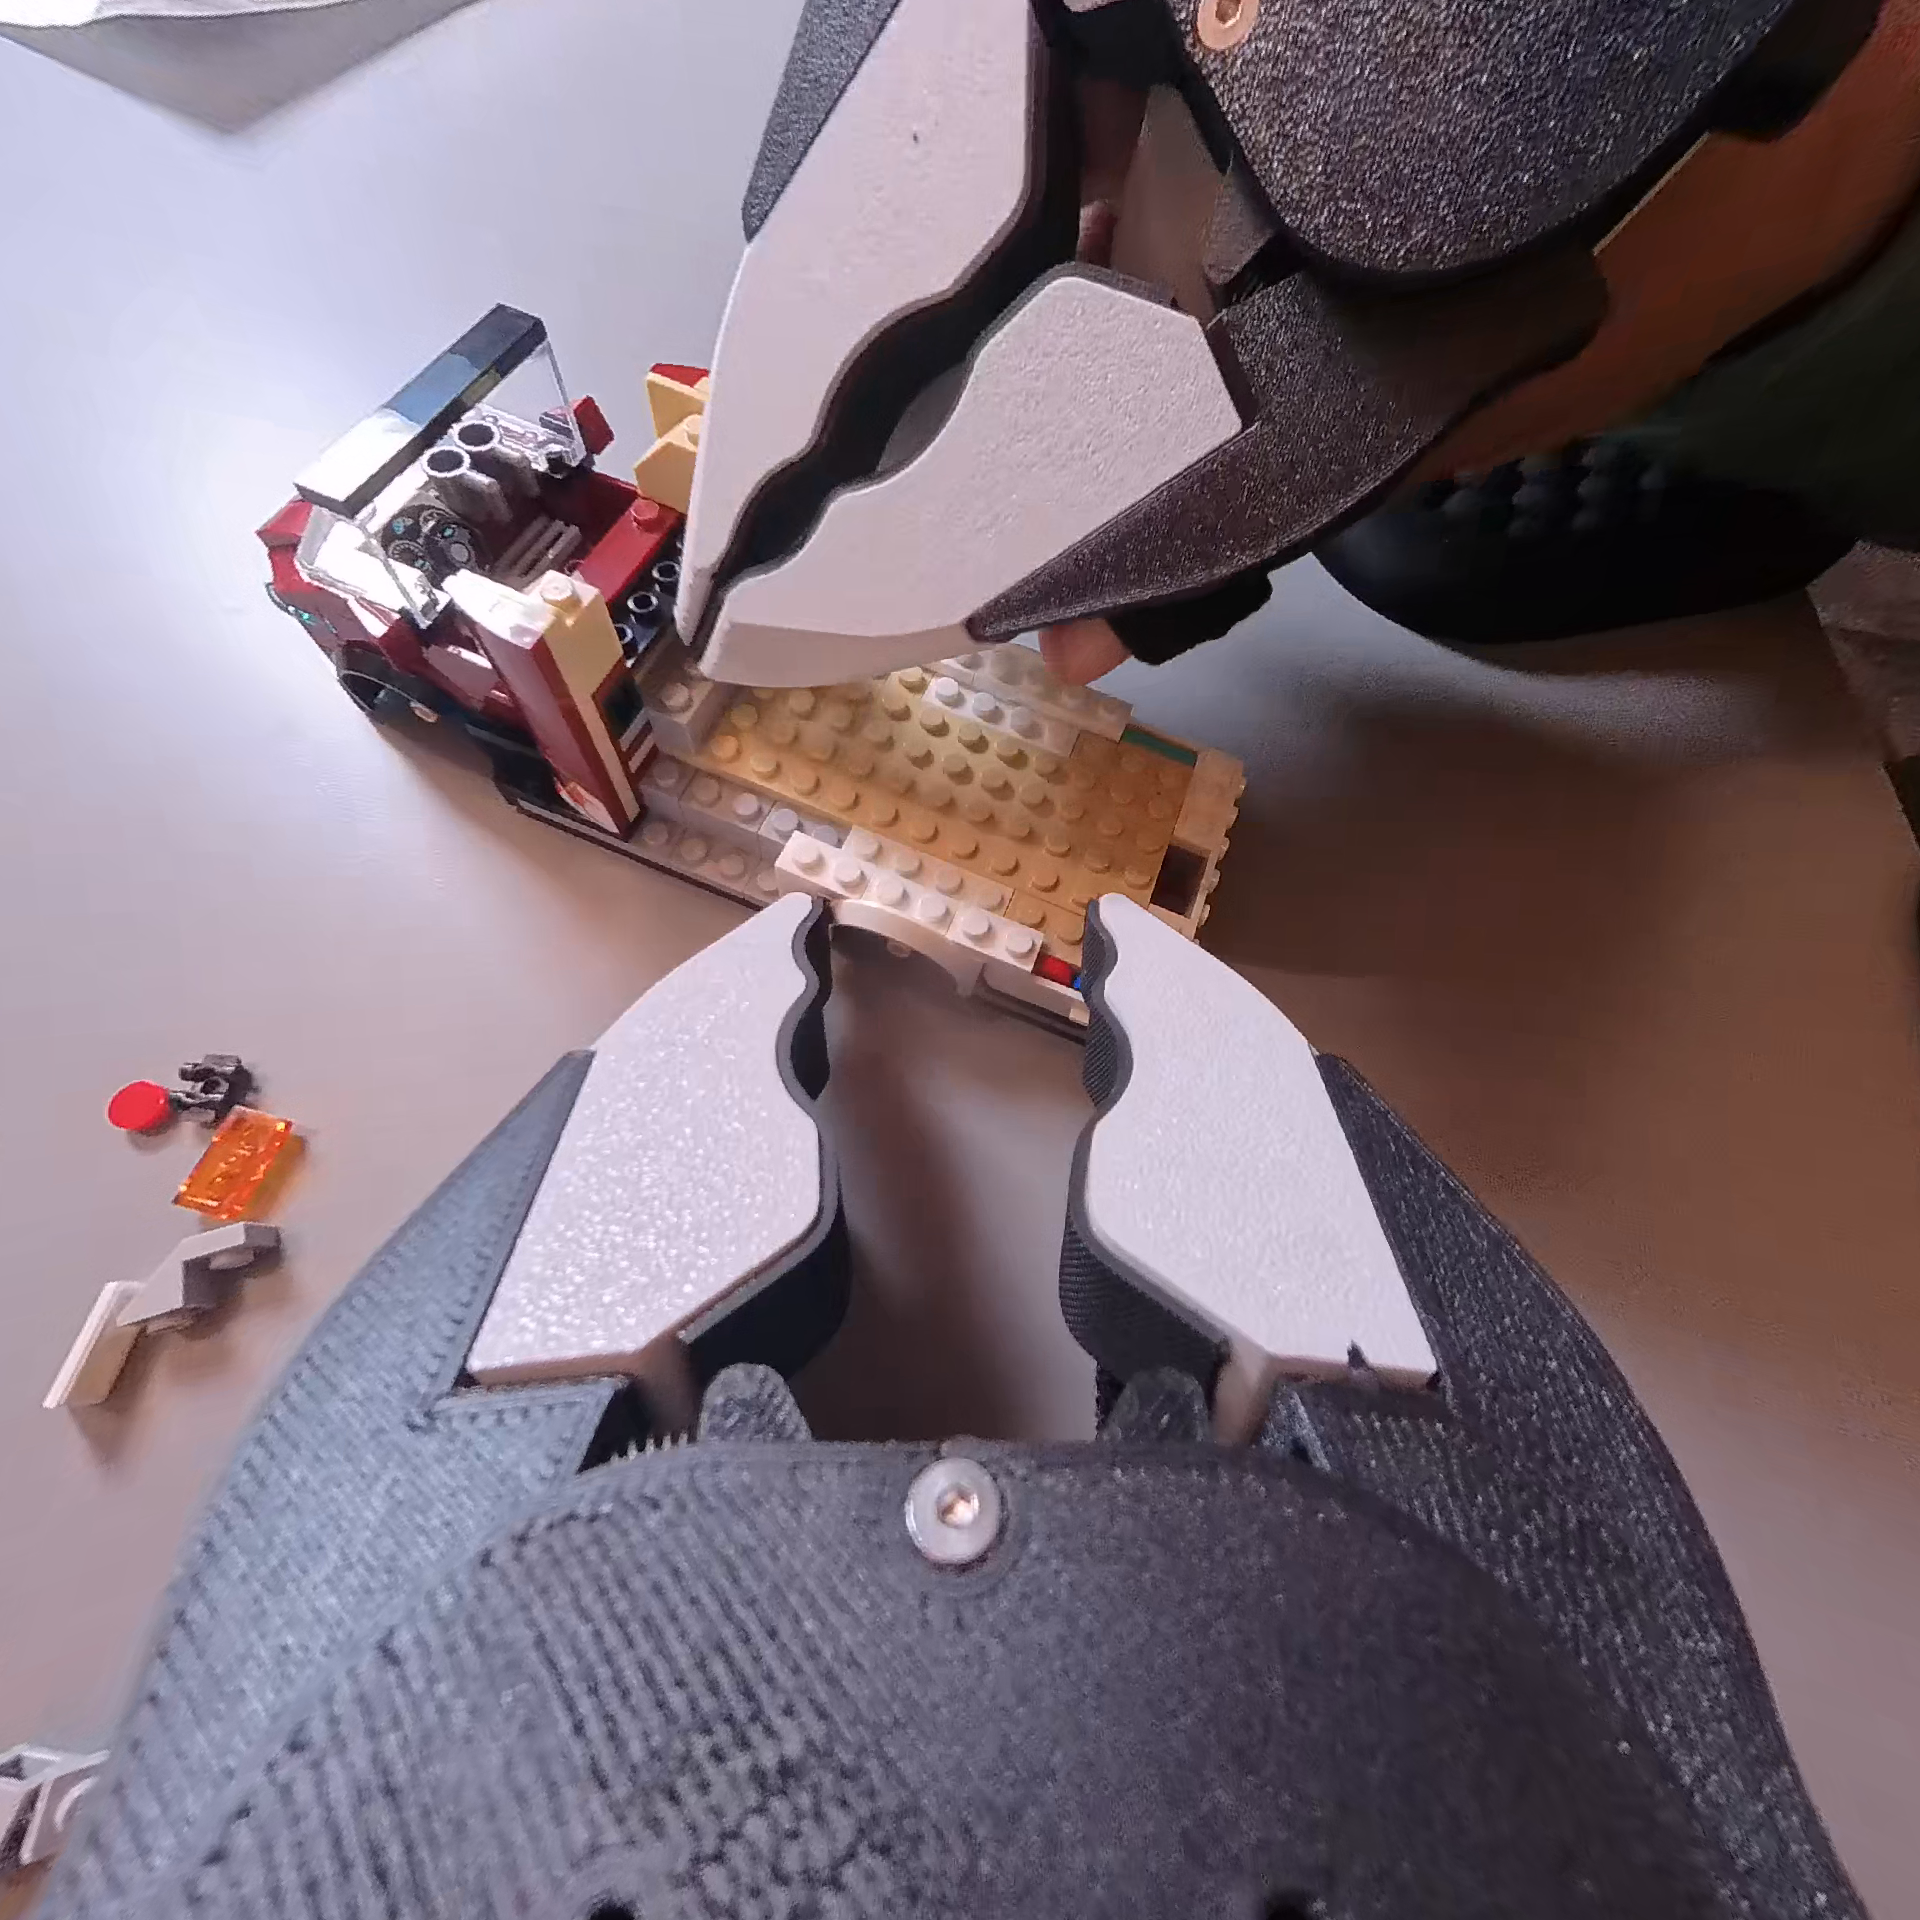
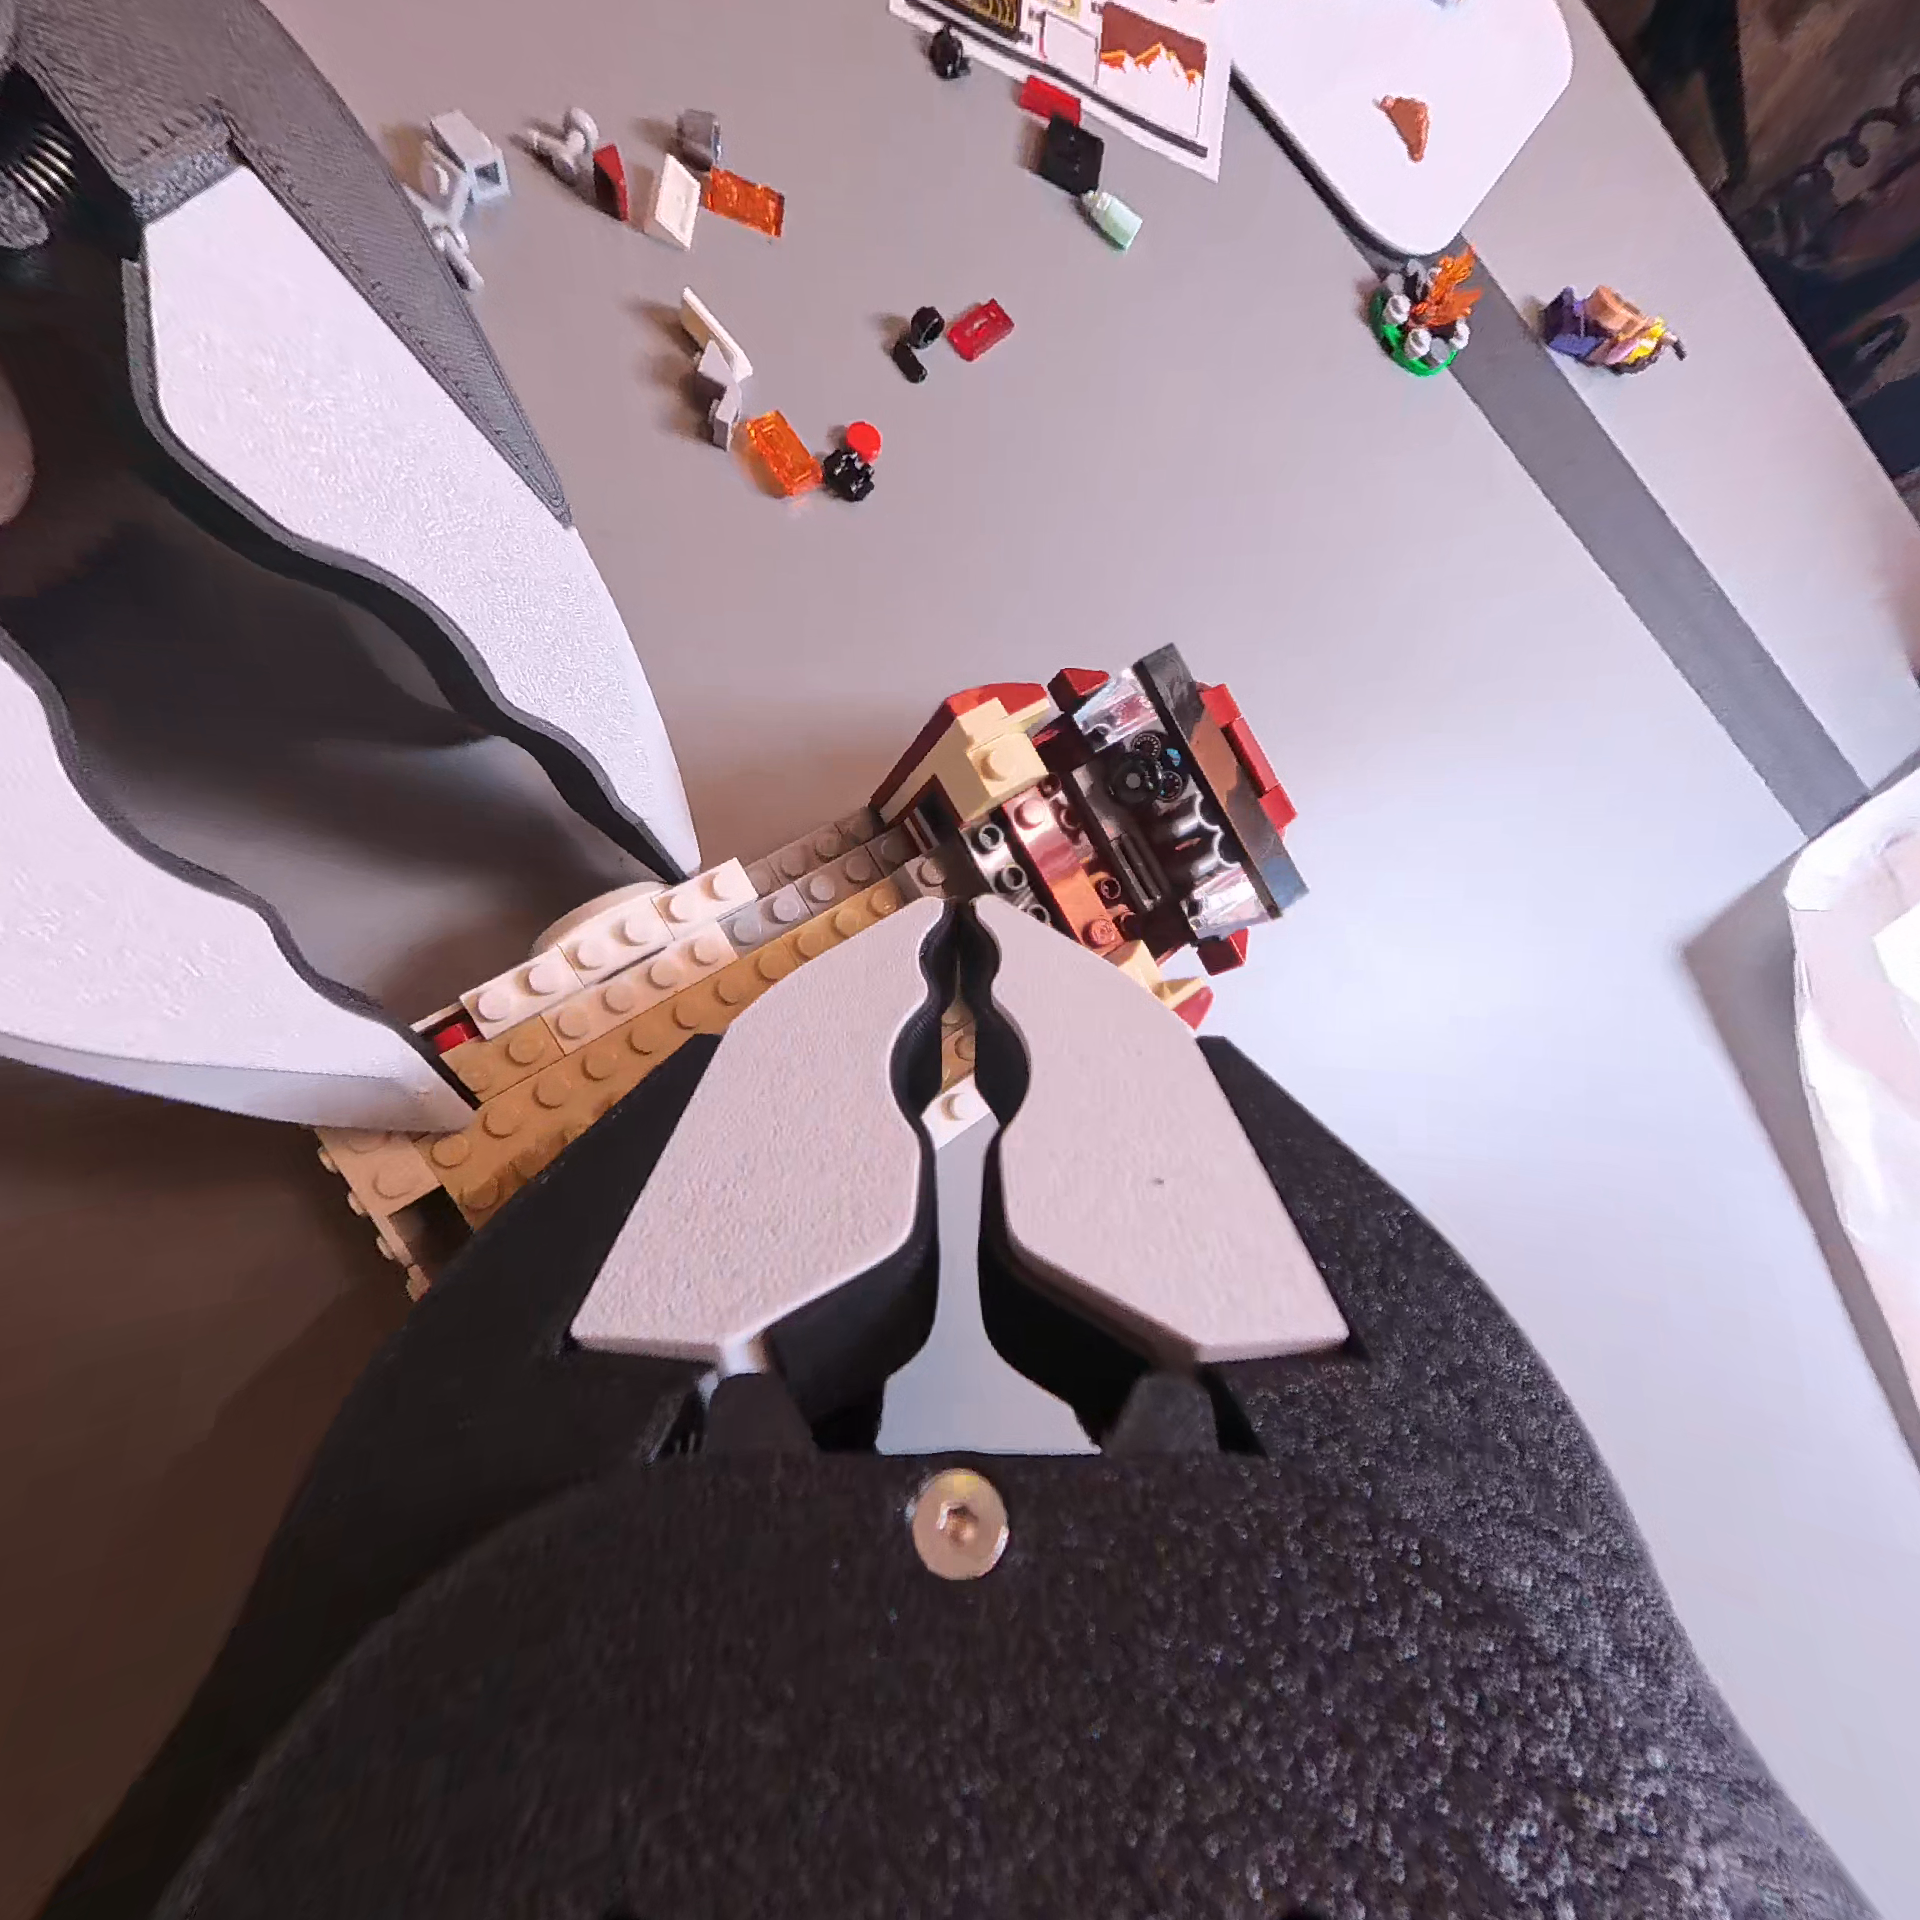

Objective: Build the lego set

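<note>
A smooth pale grey bench fills both views, lit softly from one side so that shadows fall brownish toward the near edge. A darker grey strip runs diagonally across it in the right wrist view. Beyond the far right edge lies a dark patterned floor or rug. A white rounded board rests at the top, and crumpled white plastic at the right.

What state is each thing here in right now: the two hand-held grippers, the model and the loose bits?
Left hand-held gripper: open, fingertips at the truck's near edge.
Right hand-held gripper: nearly shut, tips down on the tan bed; anything pinched is hidden.
Lego truck: half built, cab done, bed bare studs.
Windscreen: tilted up.
Loose pieces: scattered, unattached.
Table: bearing everything.
</note>
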`<state>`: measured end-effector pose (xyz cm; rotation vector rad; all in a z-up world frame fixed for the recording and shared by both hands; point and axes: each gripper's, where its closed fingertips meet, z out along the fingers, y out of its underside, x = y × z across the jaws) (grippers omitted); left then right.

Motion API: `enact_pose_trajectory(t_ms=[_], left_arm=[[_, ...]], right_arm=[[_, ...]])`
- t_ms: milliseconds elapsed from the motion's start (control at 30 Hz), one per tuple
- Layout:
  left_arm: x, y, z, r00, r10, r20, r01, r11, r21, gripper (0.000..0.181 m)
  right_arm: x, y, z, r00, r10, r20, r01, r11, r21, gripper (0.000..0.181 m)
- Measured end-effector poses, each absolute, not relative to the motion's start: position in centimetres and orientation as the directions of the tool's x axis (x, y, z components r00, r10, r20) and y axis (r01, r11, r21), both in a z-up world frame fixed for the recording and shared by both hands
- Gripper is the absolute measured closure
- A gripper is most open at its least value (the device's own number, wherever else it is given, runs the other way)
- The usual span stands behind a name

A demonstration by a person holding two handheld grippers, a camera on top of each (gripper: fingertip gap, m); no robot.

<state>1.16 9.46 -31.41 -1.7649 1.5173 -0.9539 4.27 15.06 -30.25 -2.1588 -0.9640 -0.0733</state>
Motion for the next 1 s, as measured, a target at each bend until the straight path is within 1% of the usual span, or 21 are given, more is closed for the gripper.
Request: enact_pose_trajectory(t_ms=[133,333,533,633,667,733,767,833,900,1000], left_arm=[[1.2,9.5,-31.4,0.085,-0.988,0.127,-0.544,-0.153,-0.825,0.135],[1.2,9.7,-31.4,0.092,-0.987,0.135,-0.54,-0.163,-0.826,0.135],[1.0,10.3,-31.3,0.117,-0.983,0.144,-0.534,-0.184,-0.825,0.135],[0.9,10.4,-31.3,0.12,-0.982,0.144,-0.533,-0.186,-0.825,0.135],[0.8,10.4,-31.3,0.121,-0.983,0.14,-0.533,-0.183,-0.826,0.135],[0.8,10.4,-31.3,0.12,-0.983,0.139,-0.533,-0.182,-0.826,0.135],[0.8,10.4,-31.3,0.119,-0.983,0.142,-0.533,-0.184,-0.826,0.135],[0.8,10.3,-31.3,0.115,-0.982,0.151,-0.533,-0.189,-0.825,0.134],[0.8,10.3,-31.3,0.112,-0.982,0.155,-0.533,-0.191,-0.825,0.134],[0.7,10.1,-31.3,0.09,-0.984,0.154,-0.533,-0.179,-0.827,0.131]], right_arm=[[4.1,15.1,-30.3,0.683,0.648,0.336,0.697,-0.442,-0.564,0.181],[4.2,15.2,-30.5,0.677,0.672,0.301,0.698,-0.457,-0.552,0.181],[3.9,16.0,-30.4,0.686,0.657,0.313,0.679,-0.425,-0.599,0.181],[3.8,15.7,-29.9,0.696,0.659,0.285,0.64,-0.39,-0.662,0.181],[3.8,15.5,-29.2,0.707,0.663,0.246,0.599,-0.377,-0.706,0.177],[4.1,14.8,-27.6,0.71,0.683,0.169,0.521,-0.349,-0.779,0.152],[4.5,14.5,-27.1,0.707,0.691,0.147,0.499,-0.342,-0.796,0.14],[5.9,14.4,-26.8,0.703,0.693,0.157,0.497,-0.322,-0.806,0.124],[6.7,14.5,-27.1,0.673,0.724,0.148,0.497,-0.295,-0.816,0.119],[7.0,15.5,-27.8,0.609,0.787,0.104,0.472,-0.254,-0.844,0.126]])
